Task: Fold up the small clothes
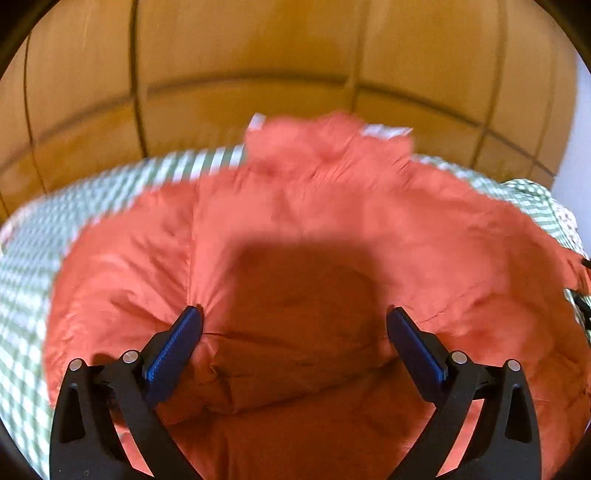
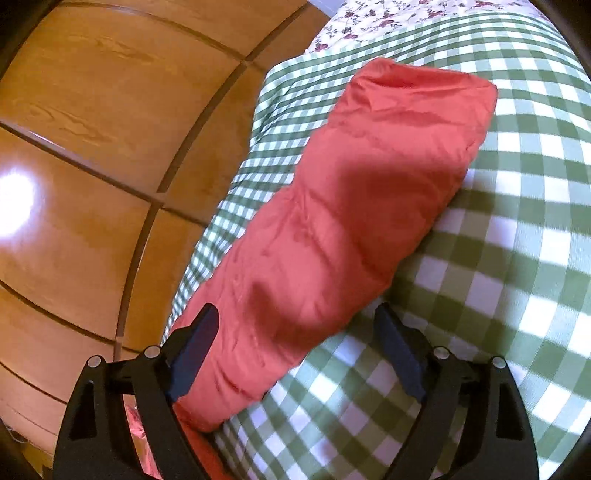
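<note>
Rumpled orange-red garment (image 2: 354, 206) on green checked cloth (image 2: 498, 258), both hand-held grippers (image 1: 293, 321) (image 2: 295, 325) spread wide.

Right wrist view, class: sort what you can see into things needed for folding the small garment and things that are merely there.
Part of the job:
red garment
checked cloth it lies on
left gripper, open
right gripper, open

Merely there:
floral fabric beyond the checked cloth
wooden floor
</note>
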{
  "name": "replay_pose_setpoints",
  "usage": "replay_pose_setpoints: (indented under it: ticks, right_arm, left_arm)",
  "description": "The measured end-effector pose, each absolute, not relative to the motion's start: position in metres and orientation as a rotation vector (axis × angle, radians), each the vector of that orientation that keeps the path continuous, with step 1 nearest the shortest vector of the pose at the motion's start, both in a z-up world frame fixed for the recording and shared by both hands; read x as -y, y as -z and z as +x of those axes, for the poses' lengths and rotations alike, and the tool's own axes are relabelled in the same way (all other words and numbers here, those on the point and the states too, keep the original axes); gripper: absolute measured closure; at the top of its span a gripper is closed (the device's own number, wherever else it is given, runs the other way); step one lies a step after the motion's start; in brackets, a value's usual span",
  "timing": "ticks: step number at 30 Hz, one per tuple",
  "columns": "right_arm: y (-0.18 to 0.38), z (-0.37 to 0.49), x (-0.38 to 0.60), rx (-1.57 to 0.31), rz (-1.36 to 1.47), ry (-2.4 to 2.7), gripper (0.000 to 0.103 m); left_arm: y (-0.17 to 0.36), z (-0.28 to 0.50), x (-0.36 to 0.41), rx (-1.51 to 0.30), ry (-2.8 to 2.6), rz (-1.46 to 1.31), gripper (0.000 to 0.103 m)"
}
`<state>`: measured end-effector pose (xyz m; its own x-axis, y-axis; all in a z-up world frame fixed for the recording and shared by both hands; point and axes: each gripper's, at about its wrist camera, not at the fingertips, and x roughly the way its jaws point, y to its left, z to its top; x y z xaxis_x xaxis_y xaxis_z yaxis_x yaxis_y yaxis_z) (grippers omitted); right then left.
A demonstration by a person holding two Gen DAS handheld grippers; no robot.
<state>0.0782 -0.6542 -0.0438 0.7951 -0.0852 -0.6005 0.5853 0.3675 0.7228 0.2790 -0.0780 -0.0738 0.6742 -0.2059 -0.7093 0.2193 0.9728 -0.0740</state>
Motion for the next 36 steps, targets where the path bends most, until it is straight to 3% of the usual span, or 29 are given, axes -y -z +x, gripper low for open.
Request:
replay_pose_setpoints:
  ticks: [4, 10, 12, 13, 14, 17, 28, 32, 36]
  right_arm:
    - [0.041, 0.085, 0.659, -0.526, 1.072, 0.486, 0.011]
    - [0.045, 0.086, 0.689, -0.471, 1.149, 0.581, 0.014]
    - [0.045, 0.088, 0.700, -0.476, 1.166, 0.600, 0.036]
    - [0.047, 0.089, 0.704, -0.494, 1.173, 0.614, 0.061]
    - [0.049, 0.091, 0.709, -0.519, 1.179, 0.634, 0.079]
    - [0.035, 0.097, 0.709, -0.523, 1.096, 0.640, 0.086]
    - [-0.070, 0.159, 0.556, -0.460, 0.449, 0.388, 0.089]
    - [-0.085, 0.192, 0.462, -0.467, 0.203, 0.184, 0.089]
    - [-0.065, 0.216, 0.370, -0.522, -0.065, 0.006, 0.089]
  left_arm:
    - [0.078, 0.280, 0.077, -0.800, 0.245, 0.011, 0.003]
    - [0.080, 0.278, 0.070, -0.793, 0.264, -0.020, 0.003]
    - [0.079, 0.276, 0.068, -0.788, 0.271, -0.034, 0.003]
    - [0.079, 0.276, 0.067, -0.786, 0.274, -0.041, 0.003]
    - [0.079, 0.276, 0.067, -0.786, 0.275, -0.043, 0.003]
    - [0.080, 0.275, 0.069, -0.787, 0.272, -0.039, 0.003]
    - [0.082, 0.276, 0.066, -0.791, 0.286, -0.060, 0.003]
    - [0.082, 0.277, 0.065, -0.790, 0.291, -0.069, 0.003]
    - [0.082, 0.277, 0.063, -0.791, 0.299, -0.085, 0.003]
